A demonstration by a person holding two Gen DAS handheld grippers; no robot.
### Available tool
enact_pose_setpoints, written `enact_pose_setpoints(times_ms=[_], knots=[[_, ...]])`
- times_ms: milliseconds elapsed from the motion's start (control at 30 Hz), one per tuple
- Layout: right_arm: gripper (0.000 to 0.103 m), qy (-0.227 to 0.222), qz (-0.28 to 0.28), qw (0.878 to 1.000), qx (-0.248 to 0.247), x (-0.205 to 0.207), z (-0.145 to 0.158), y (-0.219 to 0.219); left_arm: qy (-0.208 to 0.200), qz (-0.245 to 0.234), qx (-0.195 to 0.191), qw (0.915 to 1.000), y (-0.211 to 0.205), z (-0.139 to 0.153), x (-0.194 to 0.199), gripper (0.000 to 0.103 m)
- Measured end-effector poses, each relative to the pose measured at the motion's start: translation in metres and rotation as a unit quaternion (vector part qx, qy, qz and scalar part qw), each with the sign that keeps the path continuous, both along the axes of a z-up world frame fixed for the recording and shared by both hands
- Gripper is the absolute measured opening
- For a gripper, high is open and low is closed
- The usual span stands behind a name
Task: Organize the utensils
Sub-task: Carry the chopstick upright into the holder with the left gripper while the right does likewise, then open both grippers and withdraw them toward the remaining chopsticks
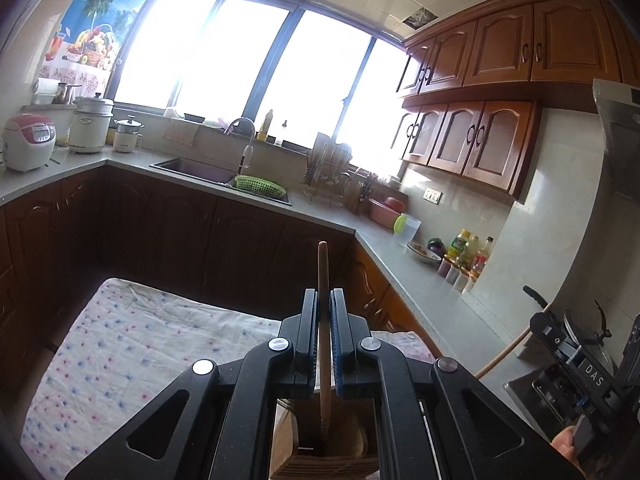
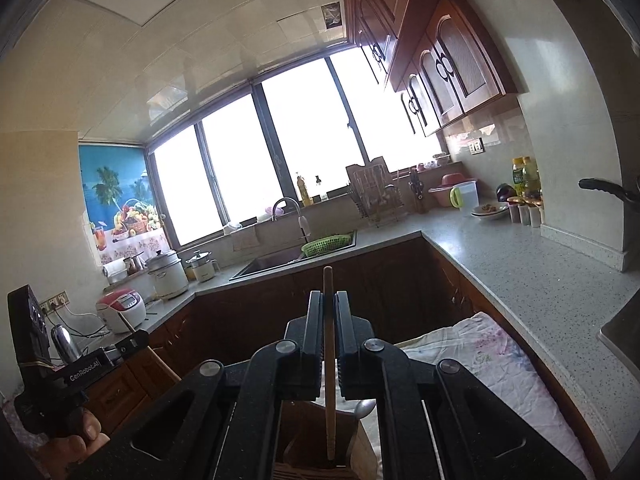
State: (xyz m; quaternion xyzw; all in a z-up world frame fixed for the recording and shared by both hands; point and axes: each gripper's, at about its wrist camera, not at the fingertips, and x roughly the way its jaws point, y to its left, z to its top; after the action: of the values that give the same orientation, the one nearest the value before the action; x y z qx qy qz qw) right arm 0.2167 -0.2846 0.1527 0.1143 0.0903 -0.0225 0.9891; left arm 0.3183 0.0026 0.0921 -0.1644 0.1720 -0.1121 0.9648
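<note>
- Presently, both grippers hold one wooden stick each, seemingly a chopstick or a utensil handle; type not certain
- Left gripper (image 1: 323, 304): fingers closed on a reddish-brown wooden stick (image 1: 322, 280), upright, its lower end down inside the wooden utensil holder (image 1: 320, 444) below the jaws
- Right gripper (image 2: 329, 306): fingers closed on a paler wooden stick (image 2: 329, 360), lower end likewise reaching into a wooden holder (image 2: 312, 440); a metal spoon bowl (image 2: 365, 407) shows just beside it
- Holder stands on the floral cloth (image 1: 120, 352) over a low surface in front of the cabinets
- Risk, judged: letting go while a stick is tilted could let it tip against the holder's rim and fall onto the cloth
- Risk: pushing down against the slotted base could jam a tip, or shove the light holder across the loose cloth
- Risk: the two grippers are close over one small box, so a collision is possible if both descend together
- Risk: the pale stick may knock the spoon beside it
- Whether either tip touches bottom cannot be told from these views
</note>
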Motion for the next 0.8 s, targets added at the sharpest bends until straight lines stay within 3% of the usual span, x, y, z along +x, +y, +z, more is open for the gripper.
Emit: enact_pose_setpoints(times_ms=[167, 333, 733, 800], knots=[[0.005, 0.020, -0.009, 1.000, -0.014, 0.021, -0.040, 0.004, 0.010, -0.004, 0.011, 0.9999, -0.022, -0.038, 0.025, 0.004], [0.005, 0.052, -0.004, 0.999, -0.010, 0.033, -0.073, 0.003, 0.029, -0.016, 0.029, 0.9990, -0.028, -0.058, 0.047, 0.005], [0.008, 0.075, -0.008, 0.997, 0.011, 0.042, -0.077, -0.010, 0.046, -0.019, 0.045, 0.9977, -0.021, -0.050, 0.052, 0.006], [0.010, 0.080, -0.005, 0.997, 0.014, 0.043, -0.077, -0.009, 0.050, -0.026, 0.045, 0.9974, -0.020, -0.048, 0.053, 0.015]])
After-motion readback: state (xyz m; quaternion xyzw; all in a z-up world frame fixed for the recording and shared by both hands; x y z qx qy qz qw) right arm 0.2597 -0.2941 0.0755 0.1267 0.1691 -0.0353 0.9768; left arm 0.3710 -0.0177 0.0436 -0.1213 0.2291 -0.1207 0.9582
